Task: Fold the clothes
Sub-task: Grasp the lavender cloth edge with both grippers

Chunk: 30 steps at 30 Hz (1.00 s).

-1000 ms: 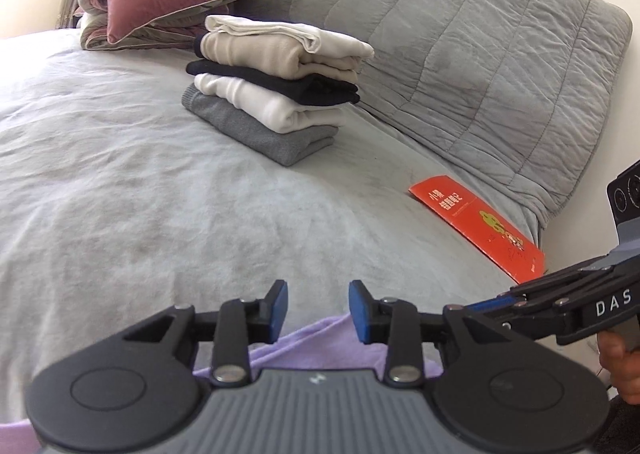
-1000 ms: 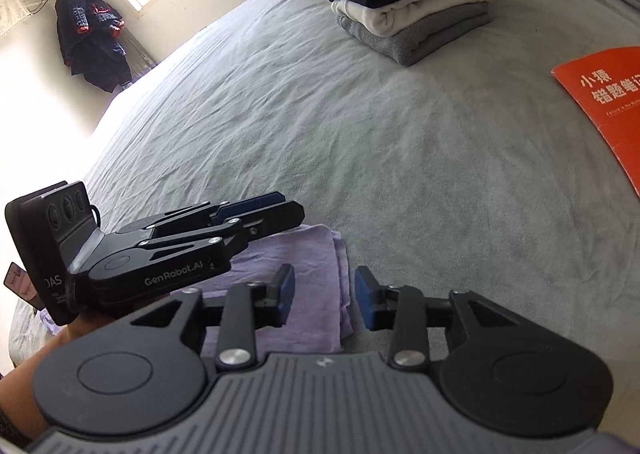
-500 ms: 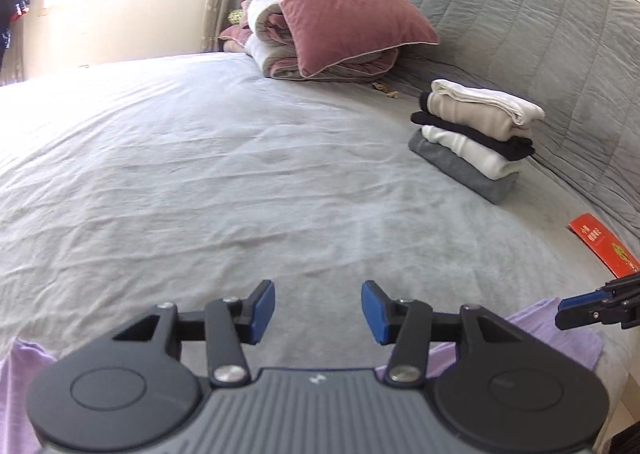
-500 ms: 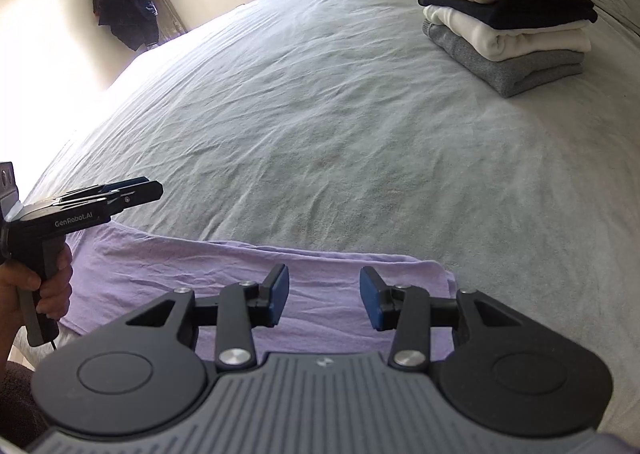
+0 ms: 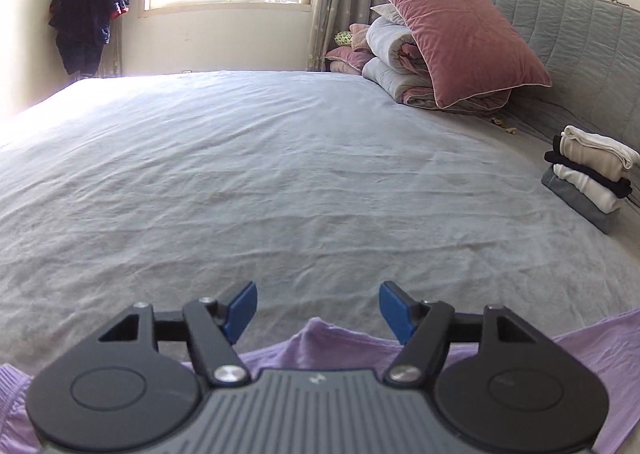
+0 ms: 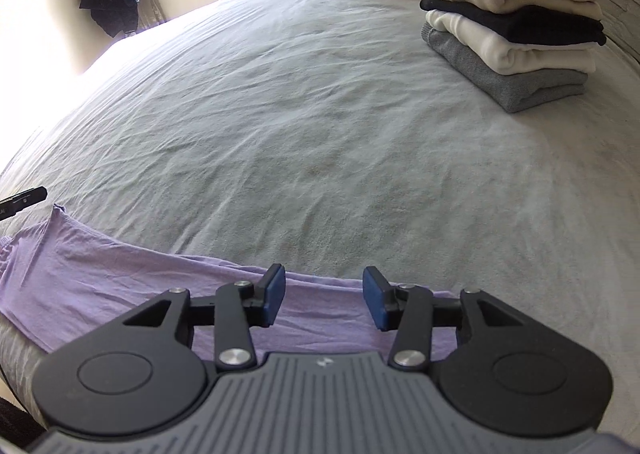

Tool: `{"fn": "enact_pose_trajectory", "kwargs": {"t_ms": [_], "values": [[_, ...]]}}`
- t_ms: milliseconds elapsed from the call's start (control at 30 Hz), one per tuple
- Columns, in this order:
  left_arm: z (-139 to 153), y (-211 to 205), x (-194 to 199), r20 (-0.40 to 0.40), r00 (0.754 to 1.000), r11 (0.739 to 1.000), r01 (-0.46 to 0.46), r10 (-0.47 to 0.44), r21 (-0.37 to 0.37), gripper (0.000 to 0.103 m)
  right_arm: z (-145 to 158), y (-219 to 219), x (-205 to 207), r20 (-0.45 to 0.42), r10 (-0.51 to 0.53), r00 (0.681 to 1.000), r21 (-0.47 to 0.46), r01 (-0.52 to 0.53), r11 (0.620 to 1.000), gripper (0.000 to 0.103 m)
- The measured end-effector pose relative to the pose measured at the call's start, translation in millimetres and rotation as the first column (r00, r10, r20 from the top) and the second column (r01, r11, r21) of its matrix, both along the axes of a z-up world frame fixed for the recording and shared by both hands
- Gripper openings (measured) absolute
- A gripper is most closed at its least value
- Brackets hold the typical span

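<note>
Along the near edge of the wide grey bed sheet [image 6: 320,141] lies the thin lilac garment [image 6: 120,278], spread flat in a long wrinkled strip beneath both tools. Over its right part hovers the right gripper [image 6: 324,300], blue pads apart and widening a little; lilac cloth shows in the gap below them, but neither pad presses on it. Over the garment's other part, where a fold of it humps up [image 5: 320,338], the left gripper [image 5: 318,308] has its jaws spread wide and opening further, nothing pinched between them. Its dark fingertip [image 6: 24,199] also pokes in at the left edge of the right wrist view. Farther across the bare sheet stands a neat stack of folded clothes [image 6: 512,25], grey at the bottom, then cream, black and cream. Beyond, a dusty-pink velvet pillow [image 5: 460,33] leans on a rolled quilt [image 5: 392,53] against the grey quilted headboard [image 5: 580,45].
</note>
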State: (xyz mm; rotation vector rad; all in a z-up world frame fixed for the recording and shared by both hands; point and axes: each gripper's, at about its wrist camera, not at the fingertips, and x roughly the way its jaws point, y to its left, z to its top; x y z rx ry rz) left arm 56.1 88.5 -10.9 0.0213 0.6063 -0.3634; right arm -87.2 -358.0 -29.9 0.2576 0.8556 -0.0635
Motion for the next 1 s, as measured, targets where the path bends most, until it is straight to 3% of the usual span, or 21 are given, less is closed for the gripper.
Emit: {"fn": "enact_pose_trajectory", "kwargs": {"t_ms": [233, 433, 500, 567, 600, 633, 700, 900, 1000], "values": [[-26.0, 9.8, 7.3, -0.059, 0.998, 1.0, 0.021, -0.022, -0.017, 0.068, -5.8, -32.4, -16.4, -0.013, -0.101, 0.995, -0.046, 0.101, 0.994, 0.047], [-42.4, -1.5, 11.5, -0.068, 0.998, 1.0, 0.002, -0.001, 0.002, 0.056, -16.1, -34.1, -20.1, -0.011, -0.104, 0.994, -0.074, 0.103, 0.992, 0.048], [-45.6, -4.6, 9.0, -0.056, 0.998, 1.0, -0.014, 0.013, -0.012, 0.046, -19.7, -26.4, -20.3, 0.011, -0.074, 0.997, -0.11, 0.075, 0.991, 0.049], [-47.0, -9.2, 5.9, -0.038, 0.999, 1.0, -0.011, 0.01, -0.018, 0.021, -24.8, -16.7, -20.5, 0.035, -0.026, 0.999, -0.162, 0.032, 0.986, 0.048], [-47.2, -11.8, 3.5, -0.024, 1.0, 1.0, -0.01, 0.009, -0.016, 0.01, -27.4, -11.9, -20.6, 0.046, -0.002, 0.999, -0.189, 0.011, 0.982, 0.042], [-46.8, -14.6, 0.0, -0.005, 1.0, 1.0, -0.013, 0.013, -0.007, 0.004, -28.6, -8.2, -21.5, 0.057, 0.025, 0.998, -0.202, -0.013, 0.979, 0.027], [-45.5, -19.6, -7.4, 0.038, 0.999, 1.0, -0.021, 0.021, 0.01, 0.003, -29.0, -2.1, -24.4, 0.081, 0.063, 0.995, -0.21, -0.045, 0.977, 0.007], [-31.3, -10.8, -23.3, 0.164, 0.982, 0.995, -0.085, 0.091, -0.043, 0.003, -14.0, 12.8, -50.6, 0.23, 0.049, 0.972, -0.338, 0.033, 0.941, 0.006], [-31.4, -12.6, -19.7, 0.159, 0.982, 0.994, -0.101, 0.106, -0.041, 0.003, -10.8, 14.8, -55.2, 0.253, 0.061, 0.966, -0.37, 0.038, 0.928, 0.005]]}}
